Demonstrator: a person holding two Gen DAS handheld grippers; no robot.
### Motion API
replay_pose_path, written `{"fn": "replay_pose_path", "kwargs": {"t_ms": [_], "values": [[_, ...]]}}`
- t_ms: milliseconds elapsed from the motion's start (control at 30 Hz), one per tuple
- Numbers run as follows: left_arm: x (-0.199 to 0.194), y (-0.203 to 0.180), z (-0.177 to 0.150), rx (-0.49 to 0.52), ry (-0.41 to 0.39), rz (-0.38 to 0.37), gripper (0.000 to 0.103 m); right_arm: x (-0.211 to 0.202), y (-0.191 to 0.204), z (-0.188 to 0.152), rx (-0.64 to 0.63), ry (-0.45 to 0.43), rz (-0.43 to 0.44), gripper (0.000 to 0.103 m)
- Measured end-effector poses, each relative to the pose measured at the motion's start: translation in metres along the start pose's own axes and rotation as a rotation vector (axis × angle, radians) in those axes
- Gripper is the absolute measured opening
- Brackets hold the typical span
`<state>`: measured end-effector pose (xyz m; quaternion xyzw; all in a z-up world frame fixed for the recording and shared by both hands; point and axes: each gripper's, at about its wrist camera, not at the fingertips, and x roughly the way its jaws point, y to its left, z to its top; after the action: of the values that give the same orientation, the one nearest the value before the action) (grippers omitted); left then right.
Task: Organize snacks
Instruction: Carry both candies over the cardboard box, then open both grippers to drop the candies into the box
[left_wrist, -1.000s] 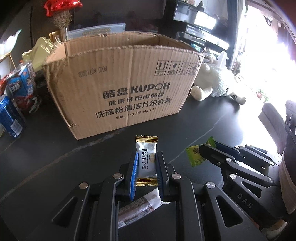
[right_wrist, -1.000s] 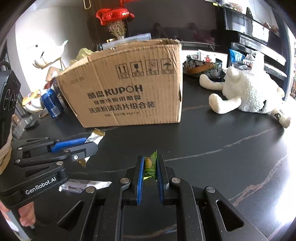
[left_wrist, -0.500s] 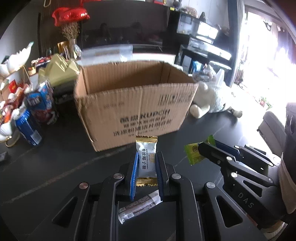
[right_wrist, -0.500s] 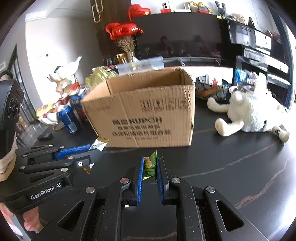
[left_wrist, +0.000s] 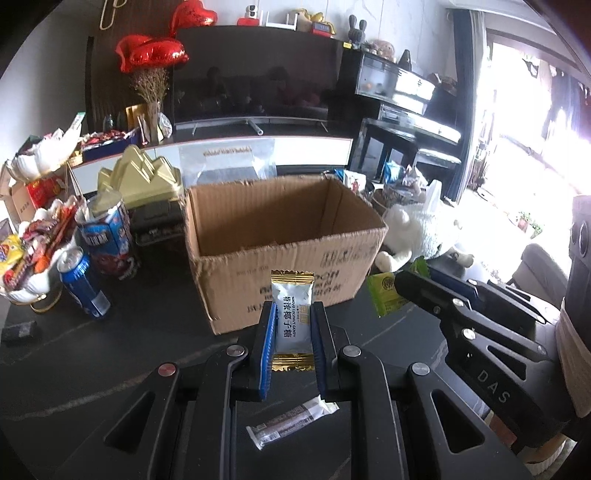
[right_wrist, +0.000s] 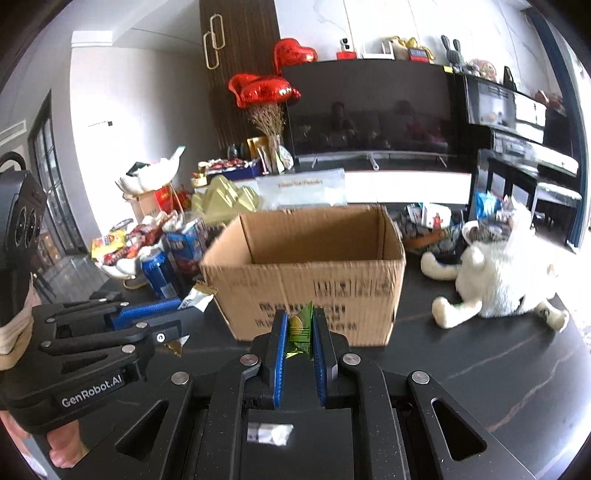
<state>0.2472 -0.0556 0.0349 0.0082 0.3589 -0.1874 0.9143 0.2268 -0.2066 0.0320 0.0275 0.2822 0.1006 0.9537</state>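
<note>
- Left gripper (left_wrist: 292, 325) clamped on a silver candy (left_wrist: 291, 320), held off the table (left_wrist: 110, 369), near side of the cardboard box (left_wrist: 295, 266).
- Candy wrapper: silver-white body, gold crimped ends top & bottom, dark vertical print down the front, small gold logo; standing upright btwn the blue pads (left_wrist: 268, 347).
- Right gripper (right_wrist: 300, 332) pinching a green candy (right_wrist: 301, 330), edge-on in its own view, wrapper top poking up past the blue pads.
- Same green candy from the left wrist view: flat green-yellow square w/ a round emblem, sticking out left of the black fingers, just right of the box's near corner.
- Both grippers side by side, pointing at the box; neither candy over the opening.
- Box open at top, brown corrugated, inside looks bare as far as visible; dark print on the near face, blurred in the right wrist view.
- Another snack bar (left_wrist: 291, 421) lying flat on the dark table, below & nearer than the left gripper: grey-brown wrapper w/ white ends, tilted.
- Left of box: blue can (left_wrist: 85, 284), blue carton, white dish heaped w/ red & yellow packets.
- Right of box: white plush toy (right_wrist: 498, 284) lying on the table.
</note>
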Motion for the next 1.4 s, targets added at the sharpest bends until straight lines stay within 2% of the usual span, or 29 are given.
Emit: {"fn": "replay_pose_path", "kwargs": {"t_ms": [500,1000,1067,1133,1167,1267,1400], "values": [[0.001,0.015,0.055,0.007,-0.028,0.034,0.019,0.015,0.01,0.062,-0.06,-0.038,-0.06,0.014],[0.053,0.033,0.094,0.01,-0.019,0.02,0.02,0.066,-0.007,0.094,-0.058,-0.034,-0.089,0.014],[0.065,0.035,0.098,0.006,0.003,0.011,0.02,0.075,-0.01,0.096,-0.046,-0.025,-0.088,0.015],[0.075,0.038,0.099,-0.006,0.022,0.018,0.029,0.086,-0.012,0.096,-0.045,-0.007,-0.083,0.015],[0.078,0.04,0.099,-0.015,0.025,0.027,0.03,0.091,-0.012,0.096,-0.051,0.005,-0.086,0.017],[0.078,0.042,0.092,-0.017,0.026,0.039,0.03,0.096,-0.012,0.09,-0.058,0.019,-0.109,0.036],[0.067,0.039,0.081,0.004,0.013,0.051,0.035,0.09,-0.01,0.078,-0.062,0.04,-0.106,0.036]]}}
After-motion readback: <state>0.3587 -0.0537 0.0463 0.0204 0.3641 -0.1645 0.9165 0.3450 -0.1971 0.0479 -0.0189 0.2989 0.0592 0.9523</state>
